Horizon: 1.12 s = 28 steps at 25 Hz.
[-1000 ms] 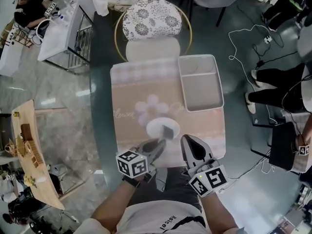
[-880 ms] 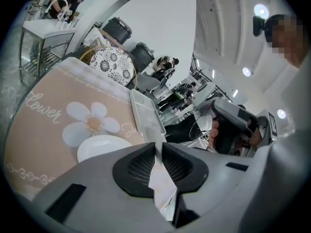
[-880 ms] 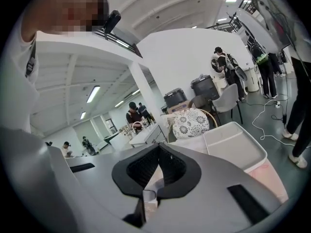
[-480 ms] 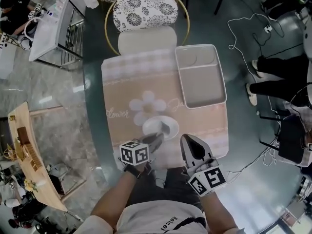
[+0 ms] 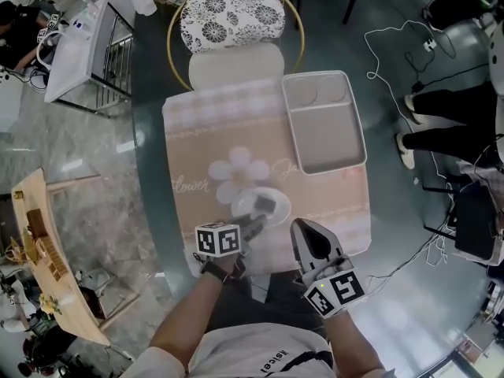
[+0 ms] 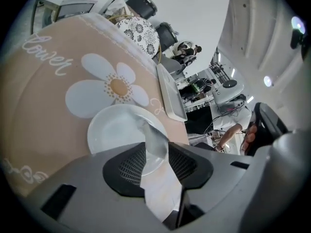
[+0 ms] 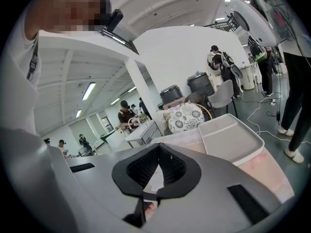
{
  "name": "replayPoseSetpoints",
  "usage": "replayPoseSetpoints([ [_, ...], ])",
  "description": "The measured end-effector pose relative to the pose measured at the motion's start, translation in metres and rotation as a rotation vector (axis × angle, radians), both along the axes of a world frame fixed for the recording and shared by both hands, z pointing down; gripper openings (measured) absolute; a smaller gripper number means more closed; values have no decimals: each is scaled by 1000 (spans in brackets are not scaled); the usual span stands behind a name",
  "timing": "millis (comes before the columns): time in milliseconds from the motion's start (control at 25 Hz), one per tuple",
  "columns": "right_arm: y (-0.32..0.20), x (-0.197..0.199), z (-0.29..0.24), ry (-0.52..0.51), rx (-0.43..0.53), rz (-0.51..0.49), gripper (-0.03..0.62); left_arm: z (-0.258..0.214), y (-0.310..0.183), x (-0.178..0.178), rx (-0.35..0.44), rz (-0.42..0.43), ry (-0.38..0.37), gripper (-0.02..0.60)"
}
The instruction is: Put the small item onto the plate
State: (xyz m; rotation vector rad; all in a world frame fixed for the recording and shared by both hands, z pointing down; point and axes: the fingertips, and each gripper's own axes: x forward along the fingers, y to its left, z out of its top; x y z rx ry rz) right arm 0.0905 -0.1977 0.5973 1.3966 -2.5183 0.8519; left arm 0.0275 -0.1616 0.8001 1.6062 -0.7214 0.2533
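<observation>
A round glass table [image 5: 153,172] stands on a pale stone floor in a busy, brightly lit room; a chair [image 5: 228,14] with a flower-patterned cushion is drawn up at its far edge, and cables [image 5: 394,46] trail over the floor to the right. A beige placemat [image 5: 236,132] printed with a white daisy covers the middle of the table; an empty white tray [image 5: 323,132] lies on the mat's far right corner.

A small white plate [image 5: 244,208] sits near the mat's near edge, just on the near side of the daisy; the small item [image 5: 264,205], a grey folded piece, rests on the plate, towards its near rim. The left gripper [image 5: 253,224] reaches over that rim; its jaws are opening, with the item [image 6: 151,135] between their tips and the pads no longer squeezing it. The right gripper [image 5: 300,226] hovers over the mat's near edge, to the right of the plate and apart from it; its jaws meet at the tips, with nothing between them.
</observation>
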Motion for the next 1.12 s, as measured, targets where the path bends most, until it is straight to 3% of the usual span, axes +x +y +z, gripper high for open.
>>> replayPoseSetpoints([
  [160, 2, -5, -4, -8, 8, -8, 14, 4, 2, -7, -6, 10, -57, 138],
  [280, 5, -8, -5, -12, 9, -10, 14, 8, 5, -8, -17, 72, -118, 150],
  [600, 10, -6, -15, -21, 23, -6, 14, 19, 12, -14, 74, 336, -430, 178],
  [720, 12, -3, -15, -23, 25, -3, 14, 22, 12, -15, 121, 395, -509, 184],
  [880, 15, -1, -13, -22, 19, 0, 14, 20, 9, -17, 165, 408, -558, 184],
  [1120, 15, -6, -22, -19, 25, -5, 14, -8, 4, -22, 206, 351, -537, 184],
])
